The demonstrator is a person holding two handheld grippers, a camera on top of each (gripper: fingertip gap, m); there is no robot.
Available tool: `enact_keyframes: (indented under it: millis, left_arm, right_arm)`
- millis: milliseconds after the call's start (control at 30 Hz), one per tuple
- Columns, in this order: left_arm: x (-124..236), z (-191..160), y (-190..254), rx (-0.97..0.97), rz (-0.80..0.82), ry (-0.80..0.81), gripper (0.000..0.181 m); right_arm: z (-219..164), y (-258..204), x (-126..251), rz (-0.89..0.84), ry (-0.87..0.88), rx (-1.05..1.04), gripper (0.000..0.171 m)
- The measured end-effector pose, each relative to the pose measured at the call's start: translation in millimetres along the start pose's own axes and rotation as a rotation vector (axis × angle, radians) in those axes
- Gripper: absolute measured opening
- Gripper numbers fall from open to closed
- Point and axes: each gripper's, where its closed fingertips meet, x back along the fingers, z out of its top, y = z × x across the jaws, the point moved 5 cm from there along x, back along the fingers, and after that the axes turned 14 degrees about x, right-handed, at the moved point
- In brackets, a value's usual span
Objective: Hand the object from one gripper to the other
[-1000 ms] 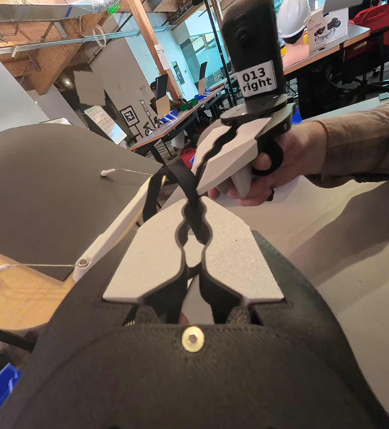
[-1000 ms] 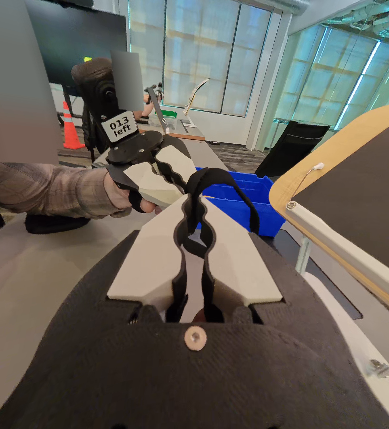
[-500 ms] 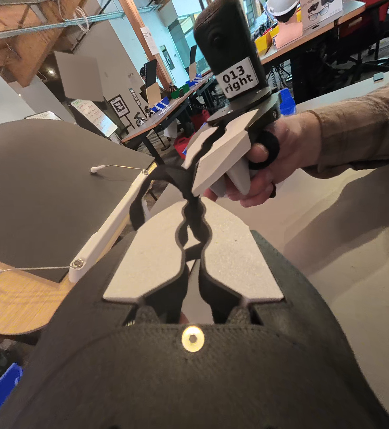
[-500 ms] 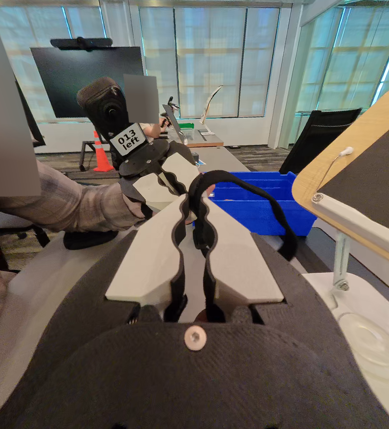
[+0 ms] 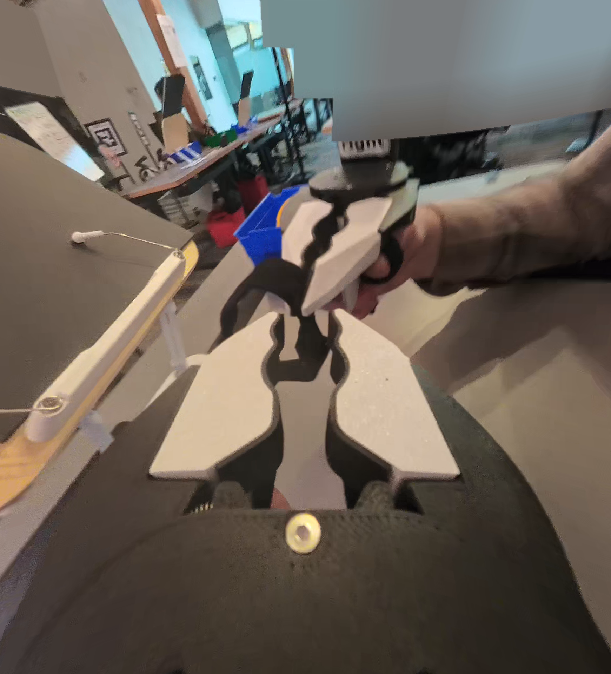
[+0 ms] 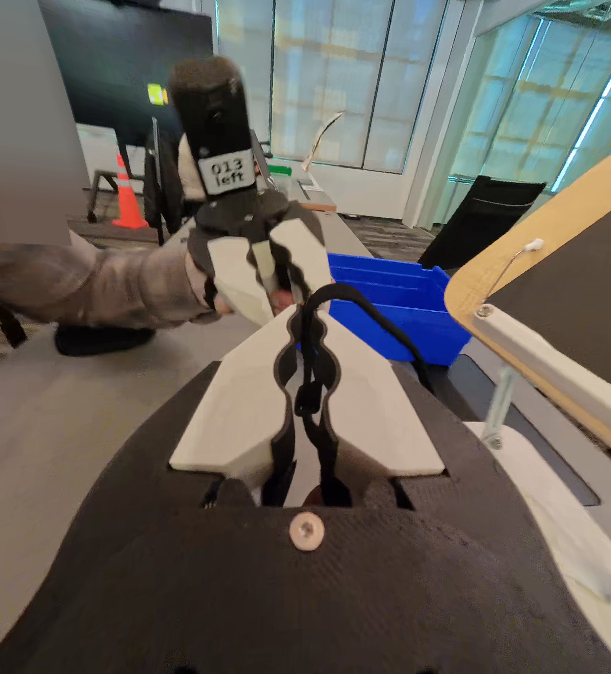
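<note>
A black strap (image 5: 274,277) is pinched in my right gripper (image 5: 304,291), which a hand holds just past my left fingertips. My left gripper (image 5: 304,317) is open; the strap's loose end hangs in the gap between its spread jaws. In the right wrist view my right gripper (image 6: 307,313) is shut on the strap (image 6: 376,317), which loops out to the right and down beside the finger. The left gripper (image 6: 289,302) faces it close ahead, jaws apart.
A dark board with a wooden rim and white bracket (image 5: 114,328) stands on the left, and on the right in the right wrist view (image 6: 551,328). A blue bin (image 6: 387,291) sits behind the grippers. Grey tabletop (image 5: 551,437) lies below. An orange cone (image 6: 127,197) stands far off. Only a small space, under 4 cm, lies between the two pairs of fingers.
My left gripper has opened and let go of the strap. My right gripper stays shut on it. Both views have tilted downward.
</note>
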Motion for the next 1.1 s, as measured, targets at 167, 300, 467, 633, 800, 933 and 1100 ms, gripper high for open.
enact_keyframes:
  millis: [167, 300, 467, 633, 800, 933, 1100]
  left_arm:
    - [11, 5, -9, 0.193, -0.102, 0.047, 0.028]
    - [2, 0, -1, 0.170, -0.116, 0.033, 0.013]
    - [-1, 0, 3, 0.181, -0.139, 0.048, 0.008]
    - [-2, 1, 6, 0.118, -0.119, 0.067, 0.000]
    - [-1, 4, 8, -0.110, 0.017, 0.063, 0.001]
    - [-6, 1, 17, -0.431, 0.154, 0.015, 0.000]
    - [-22, -19, 28, -0.715, 0.218, -0.110, 0.001]
  right_arm:
    - [0, -9, 2, -0.010, -0.059, 0.275, 0.000]
    - [-8, -17, -1, 0.033, -0.117, 0.357, 0.000]
    - [-7, -18, 0, 0.046, -0.113, 0.340, 0.000]
    - [-7, -16, 1, 0.035, -0.093, 0.302, 0.000]
    - [-7, -11, 6, 0.073, -0.069, 0.188, 0.019]
    - [2, 4, 17, 0.129, 0.055, -0.129, 0.041]
    - [6, 5, 13, 0.122, 0.084, -0.229, 0.019]
